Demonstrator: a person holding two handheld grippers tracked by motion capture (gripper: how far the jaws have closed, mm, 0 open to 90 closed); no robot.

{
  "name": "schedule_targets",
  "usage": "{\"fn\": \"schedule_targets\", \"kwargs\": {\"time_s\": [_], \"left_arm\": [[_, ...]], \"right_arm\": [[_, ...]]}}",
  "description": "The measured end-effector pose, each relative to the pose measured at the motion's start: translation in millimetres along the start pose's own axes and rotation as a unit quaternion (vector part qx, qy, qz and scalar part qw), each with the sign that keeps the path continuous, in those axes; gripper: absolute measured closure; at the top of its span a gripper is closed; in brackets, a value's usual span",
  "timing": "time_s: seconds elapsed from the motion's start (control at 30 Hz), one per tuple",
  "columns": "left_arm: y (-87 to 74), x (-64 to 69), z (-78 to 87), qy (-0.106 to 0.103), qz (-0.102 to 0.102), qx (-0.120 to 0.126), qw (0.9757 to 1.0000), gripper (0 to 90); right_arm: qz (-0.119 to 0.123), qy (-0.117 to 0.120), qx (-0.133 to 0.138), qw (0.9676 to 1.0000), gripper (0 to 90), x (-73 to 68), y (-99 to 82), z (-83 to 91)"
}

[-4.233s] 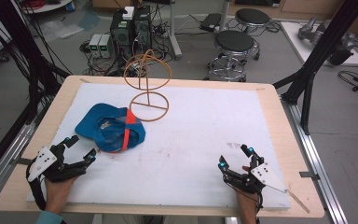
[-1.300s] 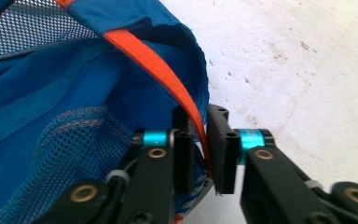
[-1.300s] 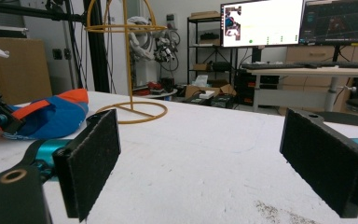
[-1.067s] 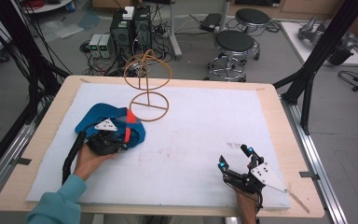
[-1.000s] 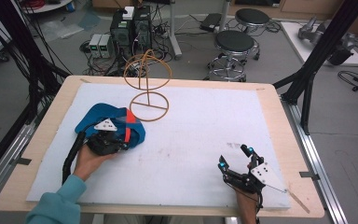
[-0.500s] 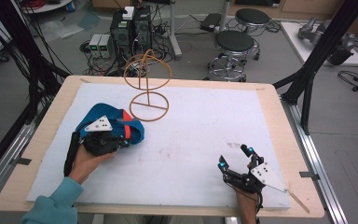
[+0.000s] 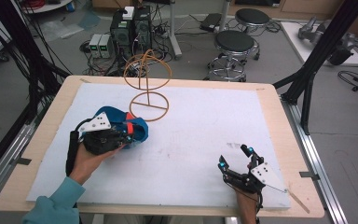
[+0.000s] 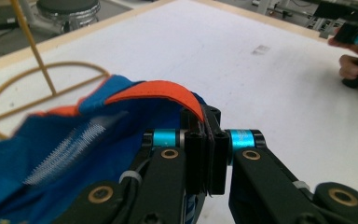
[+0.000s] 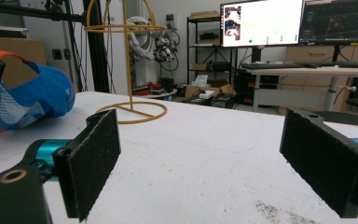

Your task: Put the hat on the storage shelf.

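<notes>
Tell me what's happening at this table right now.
A person works with a gripper in each hand. The left gripper is shut on the orange strap of a blue cap, which lies beside a yellow wire stand on the white table. The right gripper rests at the near edge, jaws wide open and holding nothing.

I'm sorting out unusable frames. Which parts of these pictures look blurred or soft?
Left gripper view: the blue cap is smeared near the lens, while the left tool, shut on its orange strap, is sharp. Right gripper view: the right tool pads look soft up close. High view: evenly lit, slightly grainy.
</notes>
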State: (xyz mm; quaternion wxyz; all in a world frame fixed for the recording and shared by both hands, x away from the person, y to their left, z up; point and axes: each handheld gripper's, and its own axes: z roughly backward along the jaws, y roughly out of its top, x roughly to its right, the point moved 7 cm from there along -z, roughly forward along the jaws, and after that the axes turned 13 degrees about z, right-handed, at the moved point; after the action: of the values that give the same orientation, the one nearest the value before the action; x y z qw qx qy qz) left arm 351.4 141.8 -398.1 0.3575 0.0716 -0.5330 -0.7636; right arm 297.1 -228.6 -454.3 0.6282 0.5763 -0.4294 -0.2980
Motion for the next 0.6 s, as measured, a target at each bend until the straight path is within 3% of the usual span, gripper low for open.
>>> {"fn": "schedule_targets", "kwargs": {"time_s": [0.1,0.37,0.53,0.6], "left_arm": [[12.7,15.8,1.0,-0.011,-0.015,0.008,0.9998,88.2],[36.7,45.1,3.4,-0.039,-0.027,0.037,0.9982,88.2],[49.2,52.0,6.0,-0.058,-0.009,0.073,0.9956,88.3],[50.3,53.0,6.2,-0.062,-0.004,0.076,0.9952,88.2]], "right_arm": [[-0.001,-0.001,-0.001,1.0000,11.3,0.1,-0.1,0.0],[-0.001,-0.001,-0.001,1.0000,11.3,0.2,-0.1,0.1],[-0.001,-0.001,0.000,1.0000,11.2,0.2,-0.1,0.0],[-0.002,-0.001,-0.001,1.0000,11.3,0.2,-0.1,0.0]]}}
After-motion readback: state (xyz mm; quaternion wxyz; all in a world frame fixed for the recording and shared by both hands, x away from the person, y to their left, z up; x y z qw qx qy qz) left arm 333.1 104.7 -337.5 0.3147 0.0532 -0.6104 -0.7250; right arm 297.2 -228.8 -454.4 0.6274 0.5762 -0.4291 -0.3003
